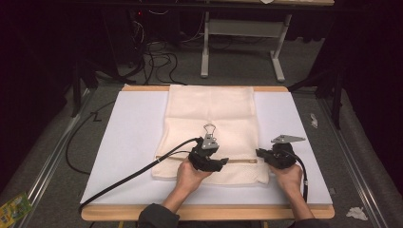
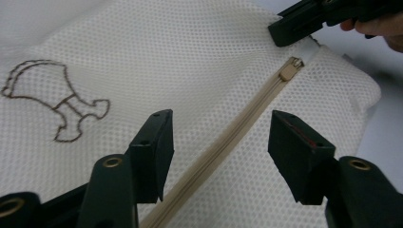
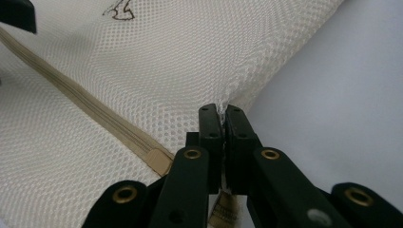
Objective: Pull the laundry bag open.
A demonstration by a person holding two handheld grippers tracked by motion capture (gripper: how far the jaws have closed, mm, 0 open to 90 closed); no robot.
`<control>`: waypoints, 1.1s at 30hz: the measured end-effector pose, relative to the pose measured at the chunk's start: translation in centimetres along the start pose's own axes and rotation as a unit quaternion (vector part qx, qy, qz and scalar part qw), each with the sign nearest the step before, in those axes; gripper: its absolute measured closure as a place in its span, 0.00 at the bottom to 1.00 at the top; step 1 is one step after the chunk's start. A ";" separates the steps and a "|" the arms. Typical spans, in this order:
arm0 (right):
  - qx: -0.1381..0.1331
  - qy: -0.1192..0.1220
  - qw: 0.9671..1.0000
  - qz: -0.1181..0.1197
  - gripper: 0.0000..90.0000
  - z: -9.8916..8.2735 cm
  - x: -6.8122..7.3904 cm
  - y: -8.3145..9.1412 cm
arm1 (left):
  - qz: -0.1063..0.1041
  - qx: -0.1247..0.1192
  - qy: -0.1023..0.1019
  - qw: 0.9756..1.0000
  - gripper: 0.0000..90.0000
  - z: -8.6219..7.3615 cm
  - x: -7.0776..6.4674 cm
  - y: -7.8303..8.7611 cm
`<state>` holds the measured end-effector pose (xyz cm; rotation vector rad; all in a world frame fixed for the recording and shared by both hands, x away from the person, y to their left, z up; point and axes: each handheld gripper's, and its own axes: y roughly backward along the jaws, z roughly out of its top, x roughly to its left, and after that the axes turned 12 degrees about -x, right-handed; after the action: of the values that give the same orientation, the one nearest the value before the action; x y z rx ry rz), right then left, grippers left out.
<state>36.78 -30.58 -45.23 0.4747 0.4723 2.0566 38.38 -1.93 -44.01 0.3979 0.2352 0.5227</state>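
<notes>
Risk: mesh bag [image 1: 209,128] slipping from clamped right tool [image 3: 222,124], zipper [image 2: 223,142] jamming between wide-open, empty left tool [image 2: 221,142] jaws.

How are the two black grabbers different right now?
The left gripper has its jaws wide apart, while the right gripper has its jaws squeezed together. The left gripper holds nothing and sits over the tan zipper; the right gripper pinches the edge of the mesh bag. In the high view, the left gripper is over the middle of the bag and the right gripper is at its side edge. Both are black, hand-held and low over the bag.
</notes>
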 end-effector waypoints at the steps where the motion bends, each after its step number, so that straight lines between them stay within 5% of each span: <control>1: -0.001 -0.002 1.000 0.002 0.98 0.0 0.0 0.0 | -0.005 -0.001 0.004 1.000 0.50 0.0 0.0 -0.1; 11: -0.013 -0.005 1.000 0.014 0.98 0.3 0.1 0.6 | -0.046 0.023 -0.004 0.999 0.60 0.6 -2.5 -3.1; 17: -0.022 -0.005 1.000 0.019 0.98 0.6 0.2 0.8 | -0.056 0.017 -0.010 0.998 0.63 1.1 -3.5 -4.1; 33: -0.031 -0.003 0.999 0.031 0.99 1.6 0.6 1.5 | -0.062 0.017 -0.011 0.998 0.67 0.7 -4.0 -5.1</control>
<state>36.19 -30.55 -43.06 0.4645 0.3937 2.1224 37.51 -8.30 -45.06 0.4189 0.2467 0.3932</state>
